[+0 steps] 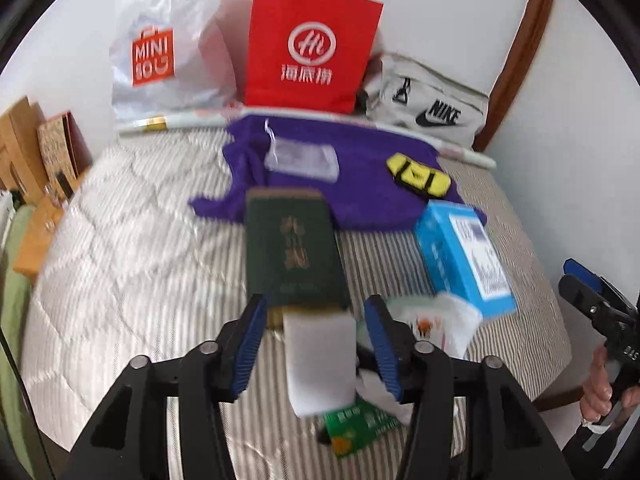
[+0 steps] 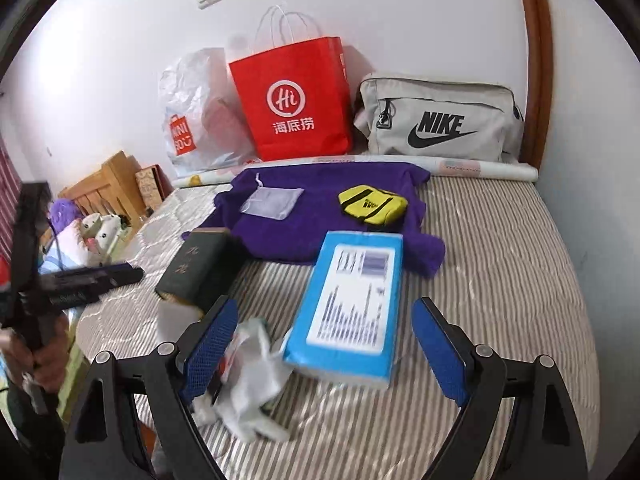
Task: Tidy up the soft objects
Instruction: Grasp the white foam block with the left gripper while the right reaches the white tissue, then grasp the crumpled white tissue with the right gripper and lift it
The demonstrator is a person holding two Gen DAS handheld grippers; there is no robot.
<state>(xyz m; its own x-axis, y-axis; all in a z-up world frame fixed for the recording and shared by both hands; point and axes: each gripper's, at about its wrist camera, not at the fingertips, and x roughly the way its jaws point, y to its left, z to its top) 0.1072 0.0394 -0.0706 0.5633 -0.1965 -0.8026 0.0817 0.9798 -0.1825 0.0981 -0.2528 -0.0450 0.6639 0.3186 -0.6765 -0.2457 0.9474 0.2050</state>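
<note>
Showing a striped quilted bed (image 2: 500,264) from two wrist views. Left gripper (image 1: 316,320), lower centre of the left view: jaws spread apart, released, straddling a white foam block (image 1: 320,364) without touching it. Beyond the block, a dark green hardcover book (image 1: 294,248) with gilt characters, at centre frame. Below the block, a green card (image 1: 356,428) lying on the bed. Right gripper (image 2: 324,344), lower centre of the right view: jaws wide apart, empty, framing a blue cardboard box (image 2: 352,308) with a white printed label. Just left of the box, a crumpled white plastic wrapper (image 2: 252,364) against the left jaw. Purple soft cloth (image 2: 340,216) spread flat at mid-frame, behind book and box, carrying a small translucent drawstring pouch (image 2: 272,202) on its left and a yellow-and-black zip pouch (image 2: 372,204) on its right. Along the wall at upper frame, left to right: white plastic shopping bag (image 2: 192,120), red paper carrier bag (image 2: 292,100), grey Nike fabric bag (image 2: 440,120). In front of these, a rolled printed sheet (image 2: 480,168).
</note>
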